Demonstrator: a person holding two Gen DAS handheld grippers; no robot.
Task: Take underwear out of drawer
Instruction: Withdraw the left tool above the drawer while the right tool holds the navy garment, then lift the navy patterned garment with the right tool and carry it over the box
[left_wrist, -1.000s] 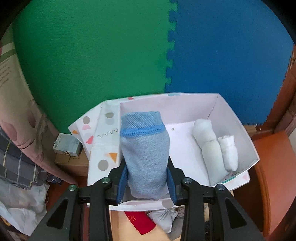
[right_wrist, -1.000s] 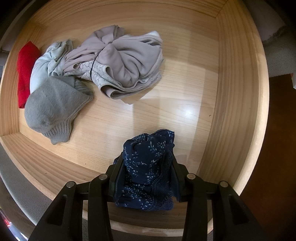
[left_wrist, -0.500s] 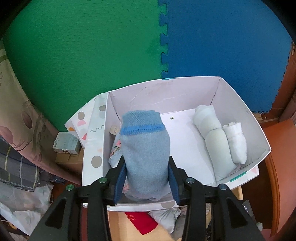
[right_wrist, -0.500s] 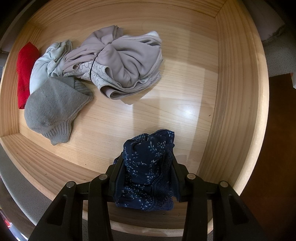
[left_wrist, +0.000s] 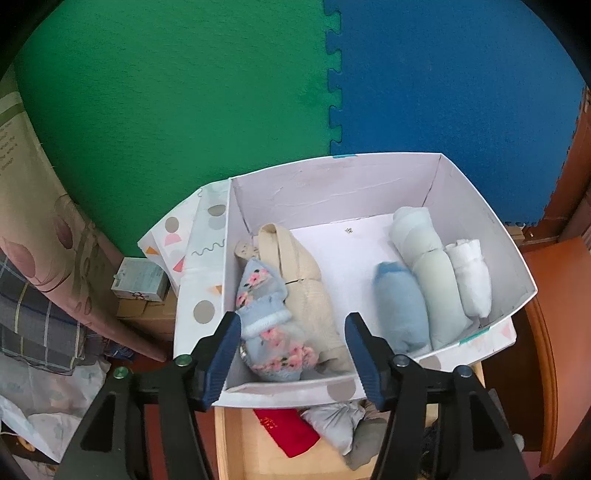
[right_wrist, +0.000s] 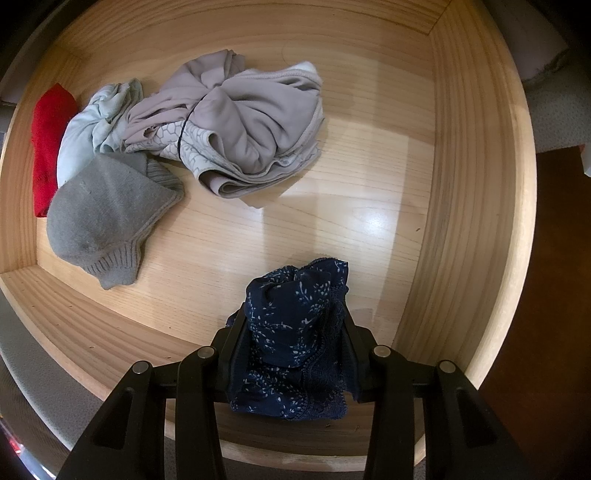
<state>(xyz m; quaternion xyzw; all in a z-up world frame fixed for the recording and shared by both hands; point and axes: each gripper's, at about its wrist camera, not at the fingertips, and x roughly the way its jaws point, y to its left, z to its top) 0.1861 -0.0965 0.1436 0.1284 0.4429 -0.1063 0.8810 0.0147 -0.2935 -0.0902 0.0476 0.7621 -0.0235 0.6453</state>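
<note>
My left gripper is open and empty above the near edge of a white cardboard box. A light blue rolled garment lies in the box beside pale rolls. A floral blue piece and a beige piece lie at the box's left. My right gripper is shut on dark navy patterned lace underwear, held above the wooden drawer. In the drawer lie a taupe garment, a grey knit piece, a pale green piece and a red piece.
Green and blue foam mats cover the floor behind the box. A small carton and bedding sit to the left. The drawer's front part shows below the box. Reddish wooden furniture stands at the right.
My left gripper has opened and let go of the light blue roll, which now lies in the box. The right gripper still holds the navy underwear and has not moved.
</note>
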